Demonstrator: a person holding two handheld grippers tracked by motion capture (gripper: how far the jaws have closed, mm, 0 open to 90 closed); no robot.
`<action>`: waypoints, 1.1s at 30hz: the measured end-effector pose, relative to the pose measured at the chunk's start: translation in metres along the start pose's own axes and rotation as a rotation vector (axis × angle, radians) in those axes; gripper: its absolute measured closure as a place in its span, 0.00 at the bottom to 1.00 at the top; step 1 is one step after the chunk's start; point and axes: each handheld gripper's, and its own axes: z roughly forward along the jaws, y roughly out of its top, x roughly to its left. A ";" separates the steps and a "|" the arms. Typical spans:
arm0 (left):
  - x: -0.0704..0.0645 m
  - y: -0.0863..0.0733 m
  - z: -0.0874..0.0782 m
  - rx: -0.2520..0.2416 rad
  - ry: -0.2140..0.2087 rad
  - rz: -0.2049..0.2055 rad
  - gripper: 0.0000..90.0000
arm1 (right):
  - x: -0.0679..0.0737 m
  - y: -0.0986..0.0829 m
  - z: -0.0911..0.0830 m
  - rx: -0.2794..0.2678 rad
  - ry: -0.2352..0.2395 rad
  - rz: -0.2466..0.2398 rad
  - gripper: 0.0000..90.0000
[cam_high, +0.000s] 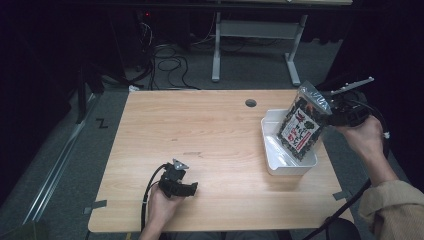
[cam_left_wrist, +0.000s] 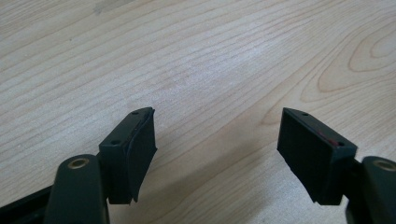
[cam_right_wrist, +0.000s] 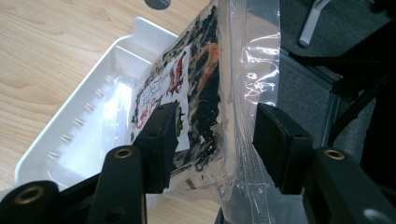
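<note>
A dim room with grey carpet, loose cables and a pale desk frame lies behind a light wooden worktop (cam_high: 200, 150) that has a round cable hole near its far edge. At the worktop's right side stands a white plastic tray (cam_high: 272, 160), and over it hangs a clear snack bag (cam_high: 301, 125), tilted, its lower end down inside the tray and its top leaning out past the tray's right wall. The right gripper (cam_right_wrist: 212, 140) has the bag between its fingers (cam_right_wrist: 159, 144) near the upper, sealed part; they stand moderately apart with the film passing between them, the left pad against the printed face, though whether the far pad presses the film I cannot tell for sure. The bag looks light and soft: thin crinkly film, glossy and likely slippery, with loose dark contents that would shift and could crush under a hard squeeze. The flat empty strip by the seal seems the safest place to pinch, since it folds thin and spares the contents. It carries a white label with red and black lettering over a dark, greenish filling. The left gripper (cam_left_wrist: 215, 144) rests low over bare wood near the front edge, its fingers wide apart and holding nothing.
</note>
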 end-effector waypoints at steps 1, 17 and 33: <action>0.000 0.000 0.000 0.000 0.000 0.000 0.31 | 0.000 0.000 0.000 0.001 -0.002 0.000 0.55; 0.000 0.000 0.000 0.002 0.000 0.001 0.31 | -0.002 -0.002 -0.002 -0.004 -0.006 0.006 0.54; -0.001 0.000 -0.001 -0.005 0.004 0.003 0.31 | 0.013 -0.001 -0.015 -0.075 0.007 -0.033 0.55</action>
